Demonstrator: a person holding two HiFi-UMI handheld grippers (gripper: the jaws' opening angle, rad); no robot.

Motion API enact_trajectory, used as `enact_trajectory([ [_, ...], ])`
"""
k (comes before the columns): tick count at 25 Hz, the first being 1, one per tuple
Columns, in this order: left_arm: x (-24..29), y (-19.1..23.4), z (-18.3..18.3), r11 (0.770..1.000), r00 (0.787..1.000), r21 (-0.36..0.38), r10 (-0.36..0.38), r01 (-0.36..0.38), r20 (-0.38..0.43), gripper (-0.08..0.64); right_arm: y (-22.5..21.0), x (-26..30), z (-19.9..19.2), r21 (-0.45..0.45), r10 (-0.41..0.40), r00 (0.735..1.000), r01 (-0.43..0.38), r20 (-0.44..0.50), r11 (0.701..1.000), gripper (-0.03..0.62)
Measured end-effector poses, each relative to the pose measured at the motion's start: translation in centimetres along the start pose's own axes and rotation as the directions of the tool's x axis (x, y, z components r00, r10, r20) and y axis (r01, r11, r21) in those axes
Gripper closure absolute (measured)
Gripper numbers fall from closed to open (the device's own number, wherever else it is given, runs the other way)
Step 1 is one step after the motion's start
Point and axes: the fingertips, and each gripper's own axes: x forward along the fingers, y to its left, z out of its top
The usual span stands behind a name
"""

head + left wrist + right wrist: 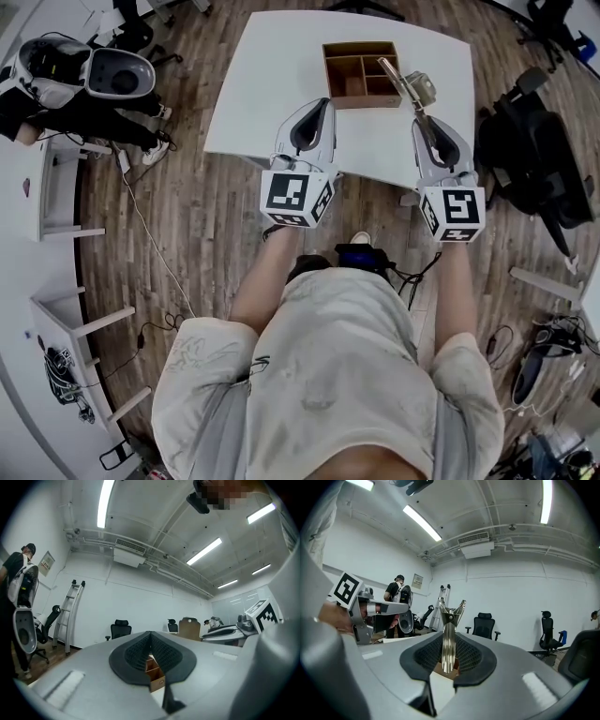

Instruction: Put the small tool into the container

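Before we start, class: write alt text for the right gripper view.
The right gripper clamps a metal tool that juts past its pads, forked end foremost. Behind it are office chairs, a ladder and a person.

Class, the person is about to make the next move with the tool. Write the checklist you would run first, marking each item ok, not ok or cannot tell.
1. Small silvery metal tool clamped between the jaws of the right gripper: ok.
2. Brown compartmented box upright with its top open on the white table: ok.
3. The box's visible compartments look empty, with room for the tool: ok.
4. Left gripper shut with nothing held: ok.
5. Left gripper clear of the box's near corner: cannot tell, they lie very close in the head view.
6. Tool's tip directly over a compartment: cannot tell, its height above the box is not shown.
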Motion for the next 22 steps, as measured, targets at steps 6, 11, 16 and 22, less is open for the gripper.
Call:
enact_trajectory([
  [6, 2.2, 1.2, -1.8, 1.0, 1.0, 0.007, 0.021, -0.021, -0.013, 0.56, -1.4, 2.9, -1.7, -0.025, 0.044, 0.999, -0.044, -0.026, 0.999, 0.514],
  [11, 5.7, 4.8, -2.3, 1.0, 1.0, 0.002, 0.026, -0.026, -0.013, 0.56, -2.0, 8.3, -1.8, -0.044, 0.06, 0.997, -0.063, -0.053, 0.997, 0.514],
  [16, 14.1, 13.3, -6.4, 1.0, 1.0, -0.016, 0.022, -0.023, -0.017, 0.56, -3.7, 20.2, -4.9, -0.056, 0.075, 0.993, -0.08, -0.09, 0.995, 0.514],
  [22, 22.8, 27.0, -7.3, 0.999, 1.0, -0.035, 0.012, -0.013, -0.024, 0.56, -2.7, 36.4, -4.4, -0.074, 0.105, 0.983, -0.117, -0.151, 0.99, 0.514],
])
